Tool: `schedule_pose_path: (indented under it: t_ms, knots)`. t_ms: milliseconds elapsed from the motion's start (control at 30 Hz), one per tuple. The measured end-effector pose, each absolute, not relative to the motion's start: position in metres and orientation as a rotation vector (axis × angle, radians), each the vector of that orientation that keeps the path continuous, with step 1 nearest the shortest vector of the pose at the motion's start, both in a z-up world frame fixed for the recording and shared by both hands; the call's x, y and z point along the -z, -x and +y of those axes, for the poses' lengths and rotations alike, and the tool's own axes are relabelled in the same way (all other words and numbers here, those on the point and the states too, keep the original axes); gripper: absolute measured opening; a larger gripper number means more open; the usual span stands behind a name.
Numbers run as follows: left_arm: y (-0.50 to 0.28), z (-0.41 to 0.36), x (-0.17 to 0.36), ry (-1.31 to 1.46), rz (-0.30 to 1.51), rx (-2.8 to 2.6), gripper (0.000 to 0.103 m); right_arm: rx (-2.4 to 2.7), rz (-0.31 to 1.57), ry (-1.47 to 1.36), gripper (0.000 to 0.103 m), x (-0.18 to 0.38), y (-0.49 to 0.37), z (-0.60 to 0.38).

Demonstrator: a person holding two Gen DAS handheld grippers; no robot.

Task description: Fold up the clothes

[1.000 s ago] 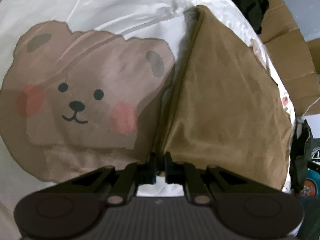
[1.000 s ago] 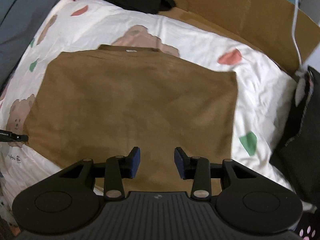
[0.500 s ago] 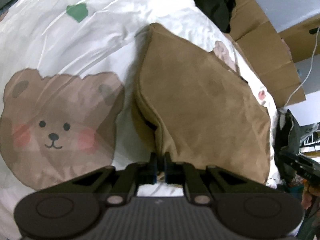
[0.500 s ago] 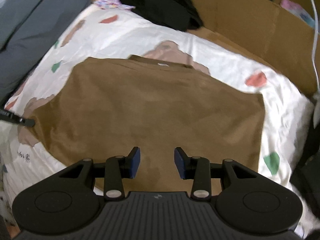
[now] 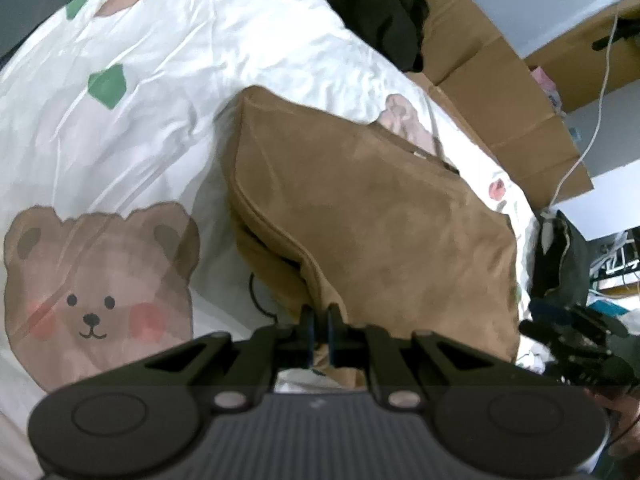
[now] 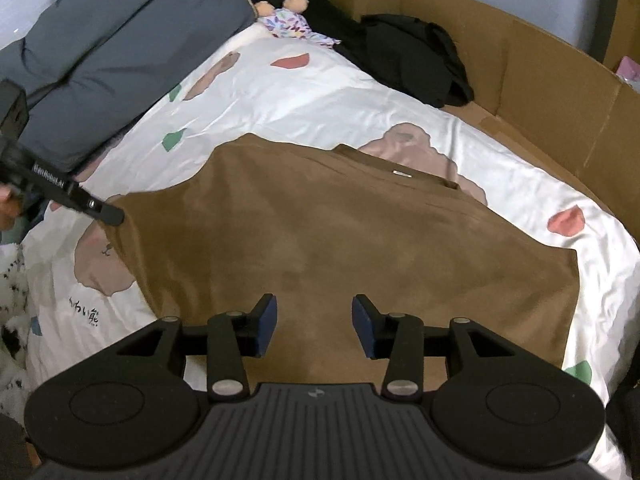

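1. The left gripper (image 5: 319, 330) pinches the near left corner of the brown garment (image 5: 380, 232), lifting that edge off the bear-print sheet (image 5: 160, 92).
2. The right gripper (image 6: 314, 330), jaws spread and empty, hovers over the garment's near hem.
3. The garment lies mostly flat mid-bed; by my judgement a fold is only starting.
4. Beyond, black clothes (image 6: 412, 60) appear to await folding.

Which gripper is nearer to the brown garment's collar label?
Neither clearly. The left gripper is shut on a corner of the brown garment, while the right gripper hovers open above the hem; both are far from the collar label.
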State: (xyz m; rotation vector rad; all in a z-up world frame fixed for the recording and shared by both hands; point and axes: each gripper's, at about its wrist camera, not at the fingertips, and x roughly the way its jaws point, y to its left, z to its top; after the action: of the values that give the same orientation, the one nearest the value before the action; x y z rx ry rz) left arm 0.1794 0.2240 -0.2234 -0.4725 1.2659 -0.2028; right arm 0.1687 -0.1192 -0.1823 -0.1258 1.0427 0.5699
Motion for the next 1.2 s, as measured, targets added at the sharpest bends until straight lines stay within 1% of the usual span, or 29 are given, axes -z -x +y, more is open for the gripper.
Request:
schedule_pose_path:
  t_ms: [400, 767, 900, 1200]
  knots:
    - [-0.186, 0.210, 0.208, 0.446, 1.245, 0.193, 0.006, -0.669, 1.003, 0.161, 0.047, 0.172, -0.161, -0.079]
    - [-0.194, 0.195, 0.202, 0.388, 1.253, 0.179, 0.006, -0.755, 0.967, 0.199, 0.047, 0.185, -0.150, -0.031]
    - [-0.194, 0.194, 0.200, 0.393, 1.260, 0.190, 0.006, -0.786, 0.879, 0.252, 0.047, 0.178, -0.144, -0.008]
    - [-0.191, 0.201, 0.184, 0.414, 1.256, 0.215, 0.006, -0.846, 0.829, 0.250, 0.047, 0.177, -0.145, 0.028]
